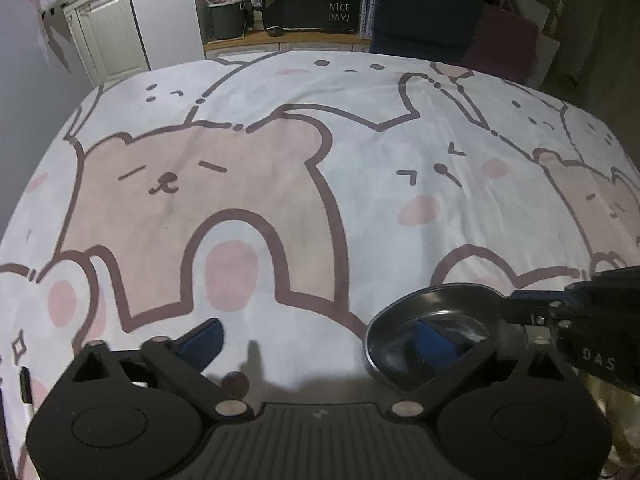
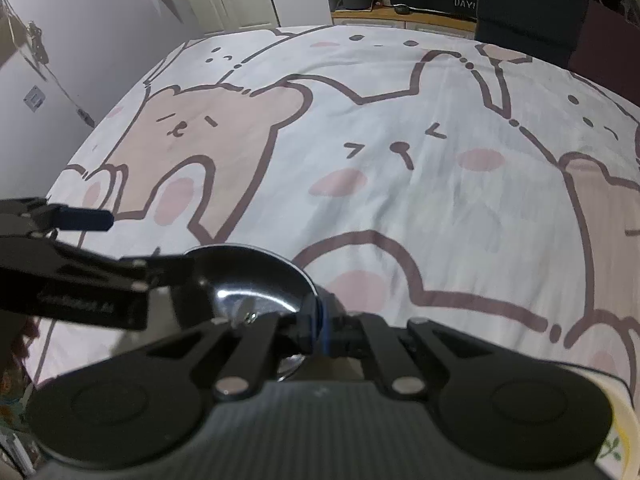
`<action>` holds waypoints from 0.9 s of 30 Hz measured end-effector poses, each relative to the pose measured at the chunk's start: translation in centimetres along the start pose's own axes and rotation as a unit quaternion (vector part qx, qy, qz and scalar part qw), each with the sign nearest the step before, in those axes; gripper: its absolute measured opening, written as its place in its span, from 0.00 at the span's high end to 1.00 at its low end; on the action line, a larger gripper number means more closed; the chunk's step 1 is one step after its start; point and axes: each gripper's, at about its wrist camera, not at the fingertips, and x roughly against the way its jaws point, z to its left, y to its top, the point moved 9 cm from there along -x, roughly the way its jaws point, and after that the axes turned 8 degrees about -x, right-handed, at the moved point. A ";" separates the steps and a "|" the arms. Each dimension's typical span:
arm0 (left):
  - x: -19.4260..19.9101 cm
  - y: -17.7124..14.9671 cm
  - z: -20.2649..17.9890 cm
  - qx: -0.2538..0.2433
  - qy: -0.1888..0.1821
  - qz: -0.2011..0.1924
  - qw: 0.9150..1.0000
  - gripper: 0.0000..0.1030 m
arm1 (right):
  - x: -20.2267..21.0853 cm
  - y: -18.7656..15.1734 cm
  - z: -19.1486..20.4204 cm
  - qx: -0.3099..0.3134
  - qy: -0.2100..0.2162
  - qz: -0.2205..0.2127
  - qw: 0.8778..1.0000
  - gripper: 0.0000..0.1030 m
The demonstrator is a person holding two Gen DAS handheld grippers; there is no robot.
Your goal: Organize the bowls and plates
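Right gripper (image 2: pixel 316 326) is pinching its fingers tight on the rim of the metal bowl (image 2: pixel 256 280) at 6 o'clock on the bear-print surface (image 2: pixel 400 200). Left gripper (image 1: pixel 316 340) is spreading its fingers wide, one inside the bowl, gripping nothing; sorting appears barely begun, with no stack in view.

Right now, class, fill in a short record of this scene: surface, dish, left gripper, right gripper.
surface: cloth printed with cartoon bears
dish: shiny metal bowl, near edge of cloth
left gripper: open, one finger inside the bowl, the other outside
right gripper: shut on the bowl's rim
other: yellow-rimmed dish, only an edge visible
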 end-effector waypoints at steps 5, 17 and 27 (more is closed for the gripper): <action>-0.4 -0.2 -0.8 0.010 -0.034 0.011 0.999 0.42 | -0.4 0.5 -0.1 -0.005 0.010 0.000 1.000 0.95; -1.3 -1.1 -1.9 0.006 -0.060 0.027 0.998 0.83 | -0.6 0.0 -0.7 -0.033 0.025 0.038 0.998 0.90; -1.5 -1.4 -1.7 0.023 -0.079 0.027 0.996 0.90 | -1.0 -0.9 -0.6 -0.070 0.041 0.069 0.994 0.90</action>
